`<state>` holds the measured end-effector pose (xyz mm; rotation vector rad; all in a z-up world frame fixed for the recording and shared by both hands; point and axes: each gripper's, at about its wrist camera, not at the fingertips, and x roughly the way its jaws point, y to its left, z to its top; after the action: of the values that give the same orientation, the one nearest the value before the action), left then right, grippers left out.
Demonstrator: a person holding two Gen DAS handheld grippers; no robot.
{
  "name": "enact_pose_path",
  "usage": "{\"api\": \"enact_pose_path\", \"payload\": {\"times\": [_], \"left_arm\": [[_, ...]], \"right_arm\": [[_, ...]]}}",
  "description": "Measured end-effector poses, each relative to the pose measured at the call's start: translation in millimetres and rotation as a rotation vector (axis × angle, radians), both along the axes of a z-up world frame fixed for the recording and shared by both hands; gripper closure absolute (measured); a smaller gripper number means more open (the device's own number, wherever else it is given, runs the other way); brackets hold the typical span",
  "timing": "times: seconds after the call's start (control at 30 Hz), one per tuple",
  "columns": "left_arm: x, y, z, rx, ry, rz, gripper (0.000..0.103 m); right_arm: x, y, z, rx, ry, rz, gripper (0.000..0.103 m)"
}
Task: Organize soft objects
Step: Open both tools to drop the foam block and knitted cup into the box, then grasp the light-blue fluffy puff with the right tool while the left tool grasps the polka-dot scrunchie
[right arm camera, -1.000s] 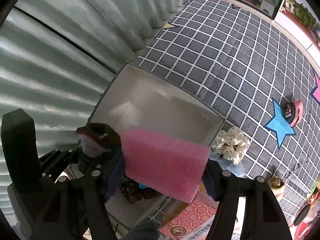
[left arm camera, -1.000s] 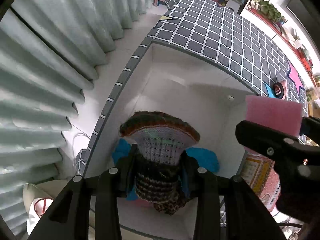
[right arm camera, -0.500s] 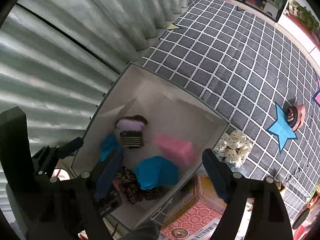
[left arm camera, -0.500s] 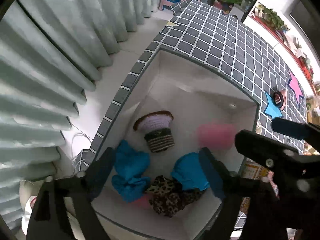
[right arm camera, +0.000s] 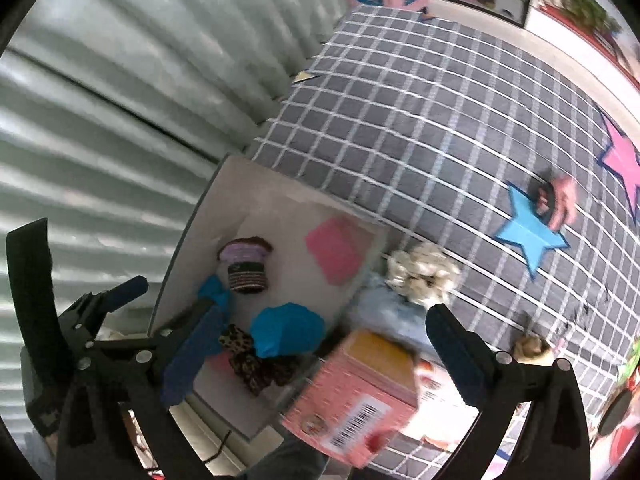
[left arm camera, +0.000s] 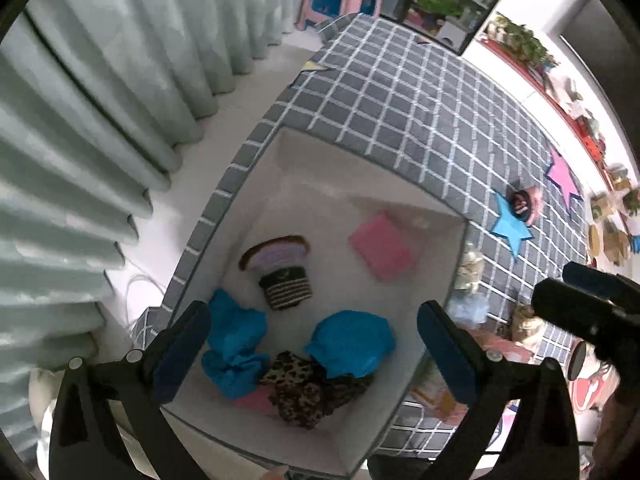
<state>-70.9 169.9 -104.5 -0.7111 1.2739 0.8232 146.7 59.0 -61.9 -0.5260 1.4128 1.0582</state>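
Left gripper [left arm camera: 312, 344] and right gripper [right arm camera: 320, 348] are opening wide, nothing gripped. Knitted hat [left arm camera: 280, 268] and pink sponge [left arm camera: 382, 246] are seen in white box [left arm camera: 256, 200] — hat at 11 o'clock, sponge at 1 o'clock.

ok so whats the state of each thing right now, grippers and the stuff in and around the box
left gripper: jaws opening, nothing between them
right gripper: jaws opening, nothing held
white box: open-topped, holding soft items
pink sponge: lying flat in the box
knitted hat: lying loose in the box
leopard-print cloth: crumpled in the box's near corner
white polka-dot bow: outside the box, on the checked cloth
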Motion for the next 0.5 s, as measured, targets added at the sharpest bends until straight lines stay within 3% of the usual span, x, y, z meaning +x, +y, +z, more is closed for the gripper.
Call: {"api": "enact_pose_path", "payload": {"times": [0.23,0.5], "left_arm": [[30.4,-14.2,5.5,-0.007,-0.011,-0.066,0.0],[48.5,-30.0,-0.4,-0.019,0.032,-0.105,0.0]], "right_arm": [[60.8,-50.7,-12.5,-0.057,-0.015,-0.179,0.0],[78.0,-58.9,-81.1,-0.158,0.144,-0.203,0.0]]}}
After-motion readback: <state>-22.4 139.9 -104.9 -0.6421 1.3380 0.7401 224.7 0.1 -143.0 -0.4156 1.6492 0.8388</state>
